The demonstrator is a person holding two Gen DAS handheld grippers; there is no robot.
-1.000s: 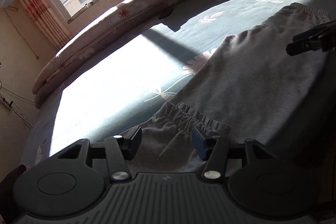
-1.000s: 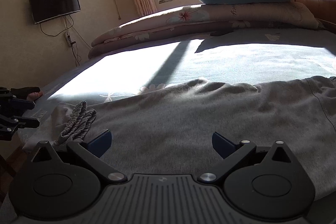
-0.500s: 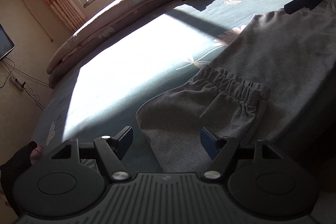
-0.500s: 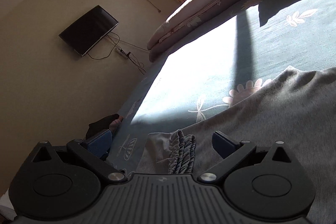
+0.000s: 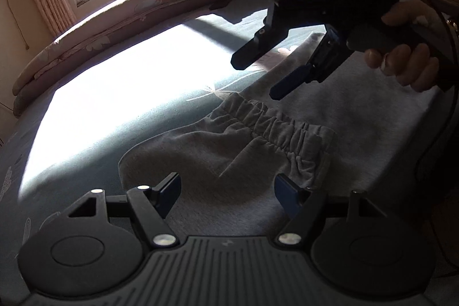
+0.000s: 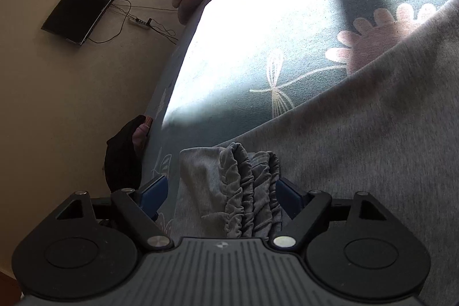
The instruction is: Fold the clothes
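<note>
Right wrist: grey sweatpants (image 6: 358,151) lie on bed (image 6: 258,33), soft, limp. Right gripper (image 6: 221,192) just been closing, gathered cuff (image 6: 249,191) between jaws, unpinched; left gripper (image 5: 228,192) released. Grab cuff's thick elastic.

Grey trousers (image 5: 358,119) on the bed.
Soft grey knit, spread flat near the edge, one end folded back onto itself, its gathered elastic band (image 5: 275,125) bunched in ridges on top, mostly in shadow.
</note>
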